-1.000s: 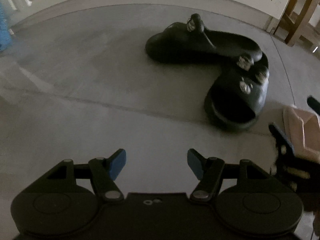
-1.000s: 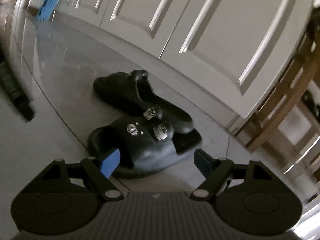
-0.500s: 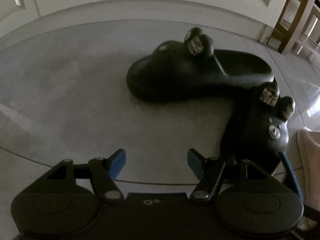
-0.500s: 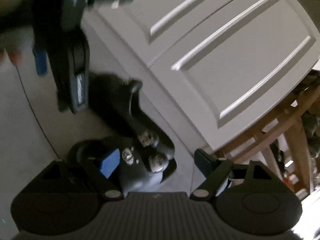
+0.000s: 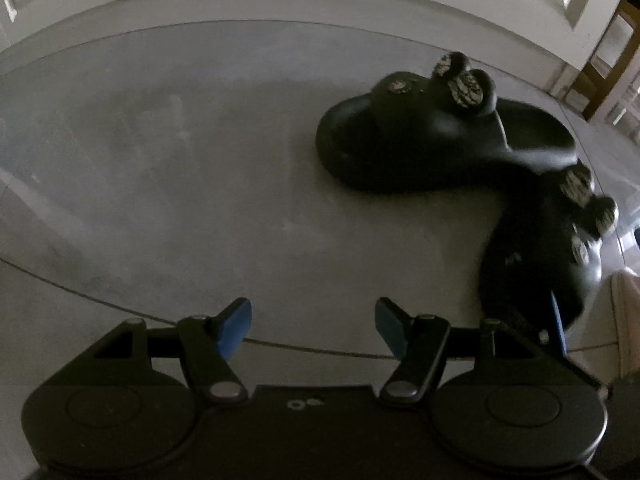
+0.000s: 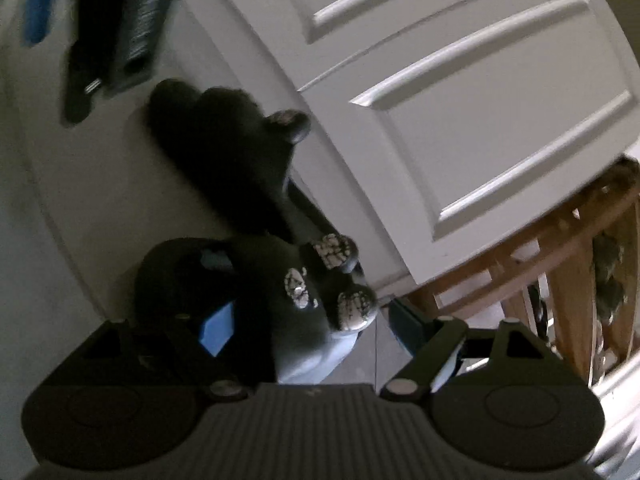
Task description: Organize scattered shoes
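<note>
Two black slippers with pale charms lie on the grey floor, one's heel crossing the other. The far slipper (image 5: 420, 144) (image 6: 224, 152) lies near the white doors. The near slipper (image 5: 540, 256) (image 6: 280, 280) sits between the fingers of my right gripper (image 6: 312, 325), which is open: its left pad is at the slipper's side and its right pad stands apart from the charms. My left gripper (image 5: 313, 326) hangs open over bare floor, left of and short of both slippers, nothing between its pads. In the right wrist view the left gripper (image 6: 112, 40) shows blurred at the top left.
White panelled doors (image 6: 440, 120) and a baseboard (image 5: 280, 4) close off the floor just behind the slippers. A wooden chair (image 6: 560, 260) stands to the right. Something pale pink (image 5: 628, 320) shows at the right edge of the left wrist view.
My right gripper dropped and moved forward until the near slipper sat between its fingers. My left gripper came closer to the slippers, then held still. Neither gripper's jaws changed.
</note>
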Motion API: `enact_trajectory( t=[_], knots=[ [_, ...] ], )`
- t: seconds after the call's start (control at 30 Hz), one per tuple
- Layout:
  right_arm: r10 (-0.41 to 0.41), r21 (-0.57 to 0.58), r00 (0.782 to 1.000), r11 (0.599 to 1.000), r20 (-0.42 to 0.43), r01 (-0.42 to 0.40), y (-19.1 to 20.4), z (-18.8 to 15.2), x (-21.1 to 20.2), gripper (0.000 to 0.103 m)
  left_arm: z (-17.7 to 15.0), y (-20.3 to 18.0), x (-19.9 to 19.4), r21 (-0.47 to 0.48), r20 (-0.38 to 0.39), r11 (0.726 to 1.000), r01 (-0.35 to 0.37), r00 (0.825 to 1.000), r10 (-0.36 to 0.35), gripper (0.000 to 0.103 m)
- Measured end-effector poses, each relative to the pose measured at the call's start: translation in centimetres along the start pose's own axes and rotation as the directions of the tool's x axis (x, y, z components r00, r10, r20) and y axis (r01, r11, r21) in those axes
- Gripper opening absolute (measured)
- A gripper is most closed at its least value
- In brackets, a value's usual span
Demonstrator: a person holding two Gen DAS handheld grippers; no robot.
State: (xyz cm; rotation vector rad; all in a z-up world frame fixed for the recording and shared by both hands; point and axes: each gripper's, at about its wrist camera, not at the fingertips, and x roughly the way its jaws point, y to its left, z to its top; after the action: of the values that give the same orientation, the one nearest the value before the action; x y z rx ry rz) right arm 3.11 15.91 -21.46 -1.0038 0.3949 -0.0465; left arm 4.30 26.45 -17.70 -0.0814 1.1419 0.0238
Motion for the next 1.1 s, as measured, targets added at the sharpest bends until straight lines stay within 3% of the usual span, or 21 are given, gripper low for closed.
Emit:
enact_trajectory(
  t=[0.1,0.13,0.17,0.3,0.57,0.67,0.73,0.83,0.97,1.03,1.1],
  knots=[
    [-0.018,0.006,1.0,1.0,0.023,0.018,0.6,0.1,0.2,0.075,-0.1,-0.2,-0.6,0.007,0.004,1.0,0.001,1.0,-0.001,0.068],
    [0.018,0.035,1.0,0.999,0.002,-0.018,0.4,0.2,0.4,0.053,-0.2,0.1,-1.0,0.009,0.007,1.0,0.003,1.0,-0.003,0.068],
    [0.048,0.059,0.999,0.997,-0.023,-0.046,0.2,0.3,0.7,0.04,-0.2,0.0,-1.3,0.015,0.01,1.0,0.004,1.0,-0.004,0.068],
    [0.107,0.144,0.994,0.984,-0.015,-0.104,-1.3,-0.1,1.1,0.04,-0.6,0.1,-2.1,0.033,0.02,0.999,-0.013,1.0,0.012,0.068],
    [0.148,0.079,0.988,0.985,0.041,-0.151,-4.1,-3.8,-1.3,0.035,-0.6,-0.9,-2.6,0.033,0.014,0.999,-0.001,1.0,0.001,0.068],
    [0.216,0.037,0.973,0.975,0.079,-0.22,-6.0,-6.6,-3.4,0.035,-0.7,-1.6,-2.9,0.042,0.014,0.999,0.011,1.0,-0.012,0.068],
    [0.283,-0.006,0.952,0.959,0.116,-0.285,-7.4,-9.0,-5.5,0.035,-0.5,-2.3,-3.0,0.063,0.017,0.998,0.013,1.0,-0.015,0.068],
    [0.306,-0.091,0.941,0.951,0.148,-0.295,-8.4,-11.7,-7.7,0.033,-0.7,-3.4,-3.7,0.099,0.024,0.995,0.013,1.0,-0.015,0.068],
    [0.344,-0.091,0.927,0.938,0.151,-0.334,-8.9,-13.3,-10.0,0.032,-1.0,-4.3,-4.5,0.125,0.035,0.992,0.011,0.999,-0.016,0.068],
    [0.364,-0.149,0.906,0.93,0.218,-0.337,-8.4,-14.7,-12.0,0.032,-1.3,-4.6,-4.9,0.125,0.032,0.992,0.014,0.999,-0.018,0.068],
    [0.396,-0.221,0.888,0.911,0.234,-0.348,-7.4,-15.9,-13.2,0.033,-1.5,-4.6,-5.1,0.122,0.027,0.992,0.014,0.999,-0.018,0.068]
  ],
)
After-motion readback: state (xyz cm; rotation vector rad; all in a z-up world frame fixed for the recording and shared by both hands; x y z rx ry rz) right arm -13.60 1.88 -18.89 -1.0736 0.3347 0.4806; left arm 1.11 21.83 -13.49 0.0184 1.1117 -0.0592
